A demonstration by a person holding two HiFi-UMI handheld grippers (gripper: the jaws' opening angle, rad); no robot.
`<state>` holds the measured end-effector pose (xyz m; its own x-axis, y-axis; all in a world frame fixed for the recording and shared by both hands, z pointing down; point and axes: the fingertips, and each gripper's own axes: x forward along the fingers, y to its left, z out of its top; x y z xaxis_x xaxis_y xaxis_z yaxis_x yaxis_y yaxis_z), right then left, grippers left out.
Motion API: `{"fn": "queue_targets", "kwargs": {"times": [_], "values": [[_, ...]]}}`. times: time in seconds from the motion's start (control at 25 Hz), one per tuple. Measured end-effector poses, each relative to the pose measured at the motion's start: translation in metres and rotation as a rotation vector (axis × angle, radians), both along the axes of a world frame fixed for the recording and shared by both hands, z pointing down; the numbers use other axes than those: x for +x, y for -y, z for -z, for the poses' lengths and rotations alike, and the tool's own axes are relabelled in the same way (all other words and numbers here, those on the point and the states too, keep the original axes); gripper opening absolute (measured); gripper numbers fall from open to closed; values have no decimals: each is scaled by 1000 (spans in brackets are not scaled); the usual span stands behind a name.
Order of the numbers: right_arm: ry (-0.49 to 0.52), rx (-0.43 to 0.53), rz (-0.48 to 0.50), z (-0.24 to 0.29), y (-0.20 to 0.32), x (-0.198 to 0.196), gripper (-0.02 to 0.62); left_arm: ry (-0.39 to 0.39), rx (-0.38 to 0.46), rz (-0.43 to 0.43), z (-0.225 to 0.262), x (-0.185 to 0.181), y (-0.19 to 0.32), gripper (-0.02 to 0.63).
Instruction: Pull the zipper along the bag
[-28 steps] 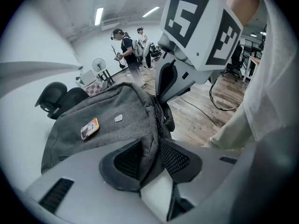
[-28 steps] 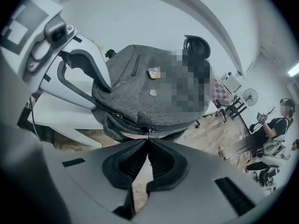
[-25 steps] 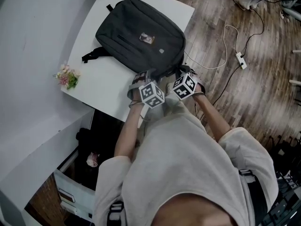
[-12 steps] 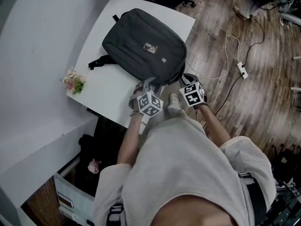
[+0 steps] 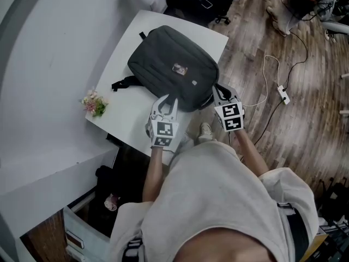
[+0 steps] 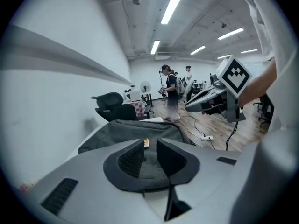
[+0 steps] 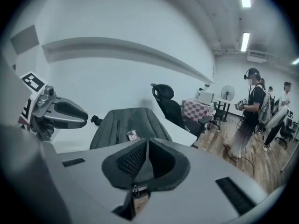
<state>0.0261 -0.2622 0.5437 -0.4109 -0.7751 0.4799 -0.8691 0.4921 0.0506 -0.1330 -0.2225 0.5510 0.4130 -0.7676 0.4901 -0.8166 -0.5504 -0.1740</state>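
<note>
A dark grey bag (image 5: 173, 67) lies flat on the white table (image 5: 126, 105), with a small orange tag (image 6: 146, 143) on its top. My left gripper (image 5: 166, 103) hovers at the bag's near edge. In the left gripper view (image 6: 149, 143) its jaws have just been closing, but a gap remains and nothing is between them. My right gripper (image 5: 220, 93) hangs off the bag's near right corner, past the table edge. Its jaws (image 7: 147, 141) have just closed tip to tip on nothing. The bag (image 7: 126, 120) fills the table ahead. No zipper pull is visible.
A small bunch of flowers (image 5: 94, 103) lies at the table's left edge. A power strip with a cable (image 5: 282, 94) lies on the wood floor to the right. An office chair (image 7: 170, 104) stands behind the table, with people (image 6: 170, 90) further back.
Both grippers have risen and moved apart at the bag's near edge, rolling as they went. The left one now points onto the bag.
</note>
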Motion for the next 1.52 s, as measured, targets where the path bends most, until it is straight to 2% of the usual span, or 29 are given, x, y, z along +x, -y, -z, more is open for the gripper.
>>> {"fn": "queue_targets", "kwargs": {"times": [0.28,0.64,0.92,1.52], "values": [[36,154,49,67,9,-11,14,-163,114,162,52,-42,5,47],[89,215,16,90,4,-6,14,-331,192,286,82,-76,-5,26],[101,213,8,89,2,-5,14,-317,217,298,90,-80,-3,26],[90,210,9,85,0,-2,14,-286,193,286,82,-70,1,26]]}}
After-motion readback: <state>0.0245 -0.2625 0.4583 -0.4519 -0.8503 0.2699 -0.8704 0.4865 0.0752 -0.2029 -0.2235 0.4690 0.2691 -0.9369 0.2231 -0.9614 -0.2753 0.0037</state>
